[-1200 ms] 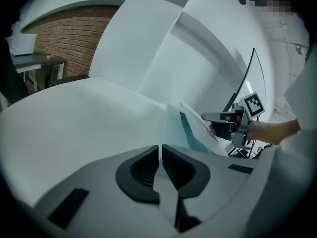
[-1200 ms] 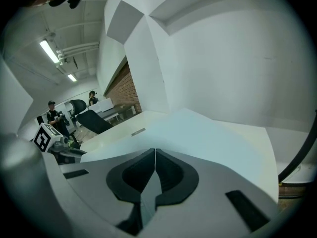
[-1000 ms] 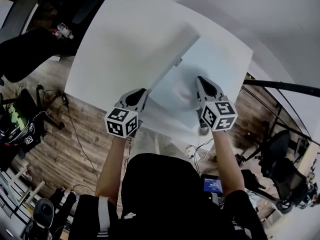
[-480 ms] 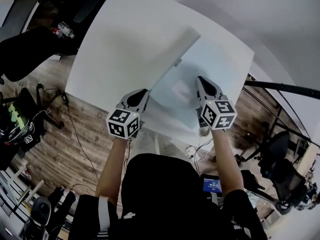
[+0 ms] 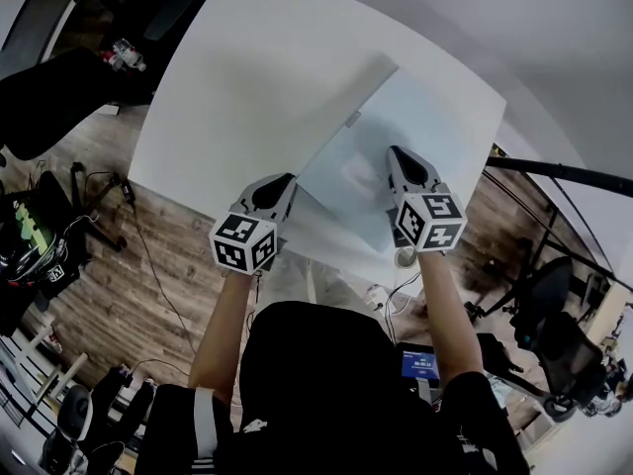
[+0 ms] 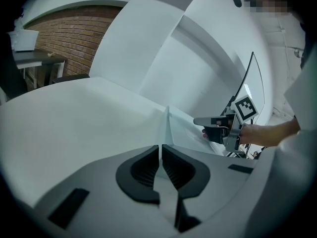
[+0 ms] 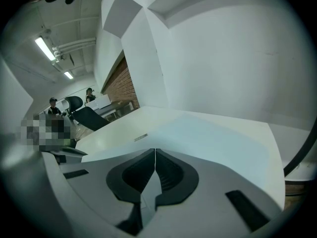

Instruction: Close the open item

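Folder looks thin, light and floppy, so best pinched at a free edge. Left gripper and right gripper: jaws pressed together, apparently empty.

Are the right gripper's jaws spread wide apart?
No, the right gripper has its jaws pressed together, with no gap showing between them.

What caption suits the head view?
Left claw and right claw at a pale blue flat item on a white table.
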A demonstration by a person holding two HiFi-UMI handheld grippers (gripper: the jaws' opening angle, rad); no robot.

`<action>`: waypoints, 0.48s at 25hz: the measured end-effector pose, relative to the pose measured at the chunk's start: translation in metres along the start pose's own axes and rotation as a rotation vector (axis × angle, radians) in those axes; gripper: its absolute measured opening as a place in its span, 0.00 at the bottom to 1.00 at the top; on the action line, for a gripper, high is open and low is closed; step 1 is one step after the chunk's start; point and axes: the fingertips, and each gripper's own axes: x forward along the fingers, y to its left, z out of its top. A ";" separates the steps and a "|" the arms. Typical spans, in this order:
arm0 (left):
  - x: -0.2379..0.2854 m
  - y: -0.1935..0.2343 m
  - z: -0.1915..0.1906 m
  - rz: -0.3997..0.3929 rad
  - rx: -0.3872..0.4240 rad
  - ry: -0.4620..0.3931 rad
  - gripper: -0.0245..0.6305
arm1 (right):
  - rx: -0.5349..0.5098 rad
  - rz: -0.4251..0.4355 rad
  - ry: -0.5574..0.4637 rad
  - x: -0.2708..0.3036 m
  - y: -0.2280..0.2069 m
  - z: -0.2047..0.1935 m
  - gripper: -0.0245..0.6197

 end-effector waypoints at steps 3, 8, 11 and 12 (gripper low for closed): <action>0.000 0.000 0.000 -0.003 -0.004 -0.005 0.06 | -0.006 0.000 0.003 0.003 0.001 0.000 0.10; 0.000 0.002 -0.001 -0.008 -0.013 -0.015 0.06 | -0.024 0.005 0.008 0.009 0.005 0.000 0.10; -0.001 0.001 0.000 -0.008 -0.019 -0.021 0.06 | -0.036 0.012 0.009 0.011 0.007 0.001 0.10; -0.001 0.001 0.000 -0.007 -0.020 -0.022 0.06 | -0.040 0.014 0.009 0.012 0.008 0.002 0.10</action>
